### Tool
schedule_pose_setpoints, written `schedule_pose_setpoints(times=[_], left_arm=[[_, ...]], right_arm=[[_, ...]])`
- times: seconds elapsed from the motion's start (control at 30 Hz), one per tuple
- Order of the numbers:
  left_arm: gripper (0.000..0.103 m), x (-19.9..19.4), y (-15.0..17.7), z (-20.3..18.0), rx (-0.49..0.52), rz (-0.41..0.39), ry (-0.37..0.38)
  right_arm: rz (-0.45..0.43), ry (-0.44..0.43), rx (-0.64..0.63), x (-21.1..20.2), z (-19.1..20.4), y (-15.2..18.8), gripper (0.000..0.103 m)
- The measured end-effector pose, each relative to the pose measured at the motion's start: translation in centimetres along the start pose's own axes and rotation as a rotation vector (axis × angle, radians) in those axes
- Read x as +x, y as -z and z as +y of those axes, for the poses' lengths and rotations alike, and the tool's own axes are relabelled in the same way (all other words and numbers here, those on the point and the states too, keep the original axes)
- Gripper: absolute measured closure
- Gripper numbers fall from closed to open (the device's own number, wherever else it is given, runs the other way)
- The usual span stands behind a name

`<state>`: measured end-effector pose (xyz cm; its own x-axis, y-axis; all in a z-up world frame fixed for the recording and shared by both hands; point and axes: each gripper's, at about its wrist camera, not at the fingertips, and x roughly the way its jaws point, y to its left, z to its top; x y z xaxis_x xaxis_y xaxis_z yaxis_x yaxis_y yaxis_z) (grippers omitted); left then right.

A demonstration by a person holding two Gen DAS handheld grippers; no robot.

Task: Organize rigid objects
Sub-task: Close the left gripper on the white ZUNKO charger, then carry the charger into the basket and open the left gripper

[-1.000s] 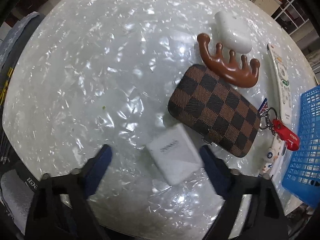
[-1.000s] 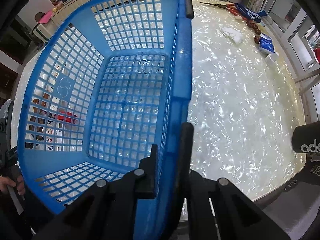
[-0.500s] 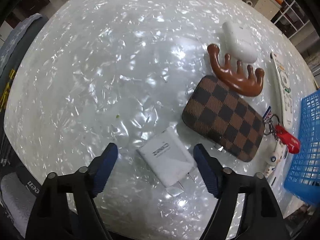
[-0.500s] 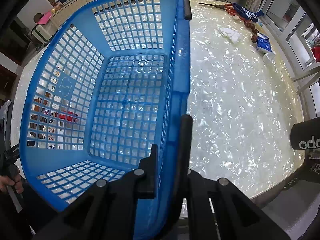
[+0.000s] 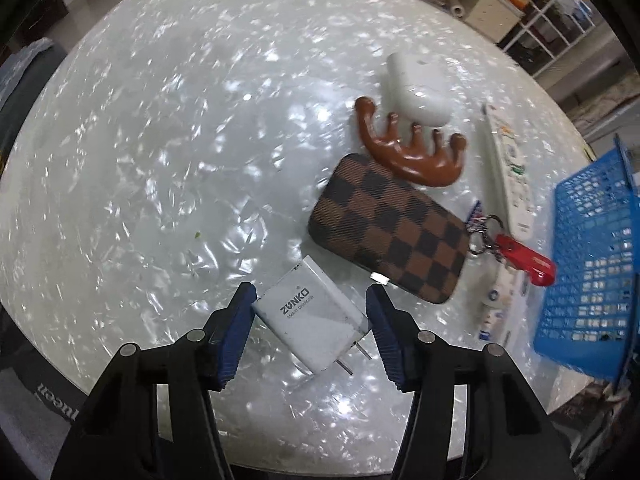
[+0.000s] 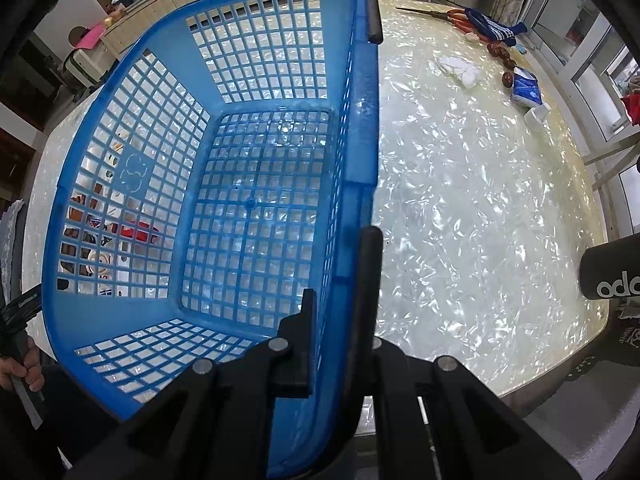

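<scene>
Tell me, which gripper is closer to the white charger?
Left. The left gripper has its open fingers on either side of the charger. The right gripper is off at the basket, clamped on its wall.

The white wall charger is showing "ZUNKO" in dark capitals on its top face, with a smaller line beneath reading roughly "SMART CHARGER". A black cylinder at the right edge of the right wrist view is displaying white letters "ado", cut off by the frame. Dark fabric at the lower left of the left wrist view is bearing partial letters "ueen".
</scene>
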<state>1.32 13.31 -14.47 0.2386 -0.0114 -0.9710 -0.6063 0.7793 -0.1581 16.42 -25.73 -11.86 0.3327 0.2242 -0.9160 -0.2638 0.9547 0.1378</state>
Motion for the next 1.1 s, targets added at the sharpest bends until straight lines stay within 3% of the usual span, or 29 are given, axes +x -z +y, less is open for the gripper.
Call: schedule_pose_setpoints(times=[0.23,0.4,0.7,0.97,1.1], left_arm=[[0.042,-4.7,-0.4,-2.5,0.114,-0.076,0.062],[0.042,-8.0,-1.0,-5.9,0.262,-0.139,0.123],[0.042,-12.4,-0.9,-17.4,0.604,-0.207,0.284],[0.042,-11.3,-0.4,-24.4,0.777,-0.161,0.382],[0.042,-9.5,-0.7,-27.3,0.858,-0.142,0.387]], right_arm=[[0.0,0.018,-0.004,-0.5,0.4,-0.2,0.096],[-0.005,0.021,-0.005,-0.4,0.5,-0.3,0.096],[-0.036,-0.027,-0.056,-0.4,0.2,-0.4,0.097],[-0.042,-0.074,-0.065,-0.2,-0.9,-1.1,0.097],[-0.044,-0.096,-0.03,-0.2,-1.9,-1.3,0.097]])
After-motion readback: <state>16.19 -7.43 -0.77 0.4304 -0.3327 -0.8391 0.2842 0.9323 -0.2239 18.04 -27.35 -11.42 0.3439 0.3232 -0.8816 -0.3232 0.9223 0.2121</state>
